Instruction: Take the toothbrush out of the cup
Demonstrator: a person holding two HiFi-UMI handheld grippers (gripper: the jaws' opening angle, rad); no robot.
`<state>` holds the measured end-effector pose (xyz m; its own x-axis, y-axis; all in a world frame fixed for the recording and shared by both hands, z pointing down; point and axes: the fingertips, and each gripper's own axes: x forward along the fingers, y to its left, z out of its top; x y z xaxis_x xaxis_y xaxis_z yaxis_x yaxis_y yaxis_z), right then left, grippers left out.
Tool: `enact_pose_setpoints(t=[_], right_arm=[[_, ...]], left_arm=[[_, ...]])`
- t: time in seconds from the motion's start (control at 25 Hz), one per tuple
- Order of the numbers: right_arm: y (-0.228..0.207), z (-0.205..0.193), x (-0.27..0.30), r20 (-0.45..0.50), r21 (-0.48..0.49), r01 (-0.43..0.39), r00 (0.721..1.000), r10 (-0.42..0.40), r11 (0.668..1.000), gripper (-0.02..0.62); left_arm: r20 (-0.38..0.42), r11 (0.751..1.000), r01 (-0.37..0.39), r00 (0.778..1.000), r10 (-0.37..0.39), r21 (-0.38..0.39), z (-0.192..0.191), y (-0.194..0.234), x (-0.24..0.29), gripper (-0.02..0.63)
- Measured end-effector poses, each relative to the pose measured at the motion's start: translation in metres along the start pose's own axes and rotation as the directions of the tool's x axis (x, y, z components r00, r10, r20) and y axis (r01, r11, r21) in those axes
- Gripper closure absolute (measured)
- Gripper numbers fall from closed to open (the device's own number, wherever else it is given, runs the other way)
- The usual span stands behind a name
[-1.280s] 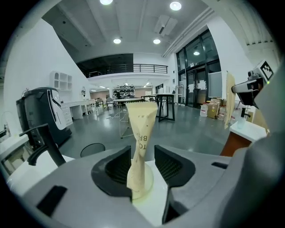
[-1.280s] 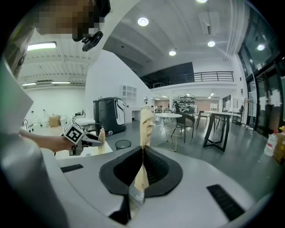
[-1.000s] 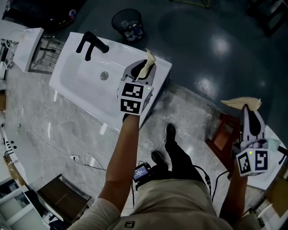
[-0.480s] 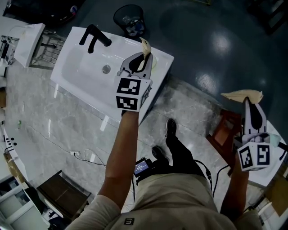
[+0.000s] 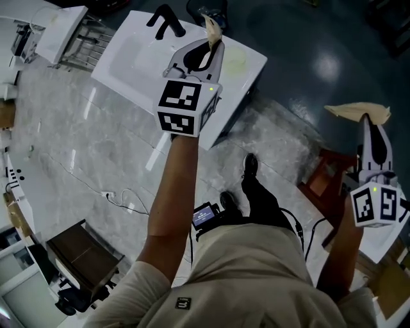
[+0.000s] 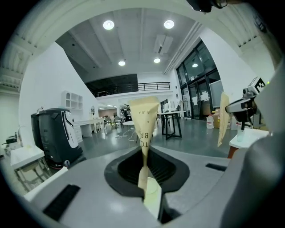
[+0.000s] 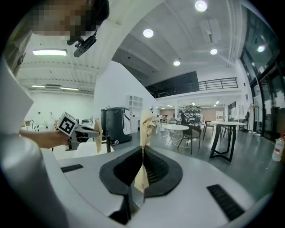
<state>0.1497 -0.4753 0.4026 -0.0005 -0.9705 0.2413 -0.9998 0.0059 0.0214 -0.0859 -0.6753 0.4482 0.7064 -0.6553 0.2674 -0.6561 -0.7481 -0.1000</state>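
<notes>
Frankly, I cannot call any part of the job done, because no cup and no bare toothbrush shows in any view, so where they stand I cannot say. My left claw (image 5: 210,45) is held up over the far corner of the white basin (image 5: 128,61), near its dark tap (image 5: 165,18). Its jaws are nearly together and pinch the left paper (image 5: 212,28), a thin beige piece that sticks out past the tips. The left gripper view shows this paper (image 6: 143,116) squeezed narrow at the pads and flaring wider above, matte and creased, with dark printed letters that I can read only in part. My right claw (image 5: 369,123) is well apart from the left one, out over the floor. It is closed tight on the right paper (image 5: 357,112), which lies crosswise at its tips like a flat pointed strip. In the right gripper view this paper (image 7: 145,122) stands upright, pale and crumpled. Whether either paper wraps a toothbrush I cannot tell, as both look flat and limp. By my reckoning, finding the cup and lifting the toothbrush out of it is all left to do, and both claws are already full.
</notes>
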Motion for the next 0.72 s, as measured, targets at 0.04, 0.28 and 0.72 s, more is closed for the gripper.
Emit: enact_pose_setpoints(t=[0.04,0.28,0.72], right_arm=[[0.007,0.006,-0.006,0.013,-0.005,-0.006,1.000,0.006,1.000,0.581],[0.053,0.043,-0.049,0.088,-0.030,-0.042,0.995,0.045,0.999,0.581],[0.124,0.110,-0.150,0.234,-0.084,-0.069,0.968,0.087,0.994,0.581]], left_arm=[[0.012,1.000,-0.007,1.000,0.007,0.002,0.007,0.001,-0.014,0.571],[0.083,0.999,-0.044,0.996,0.042,0.014,0.045,0.004,-0.102,0.572],[0.257,0.993,-0.084,0.965,0.059,0.088,0.122,-0.022,-0.284,0.572]])
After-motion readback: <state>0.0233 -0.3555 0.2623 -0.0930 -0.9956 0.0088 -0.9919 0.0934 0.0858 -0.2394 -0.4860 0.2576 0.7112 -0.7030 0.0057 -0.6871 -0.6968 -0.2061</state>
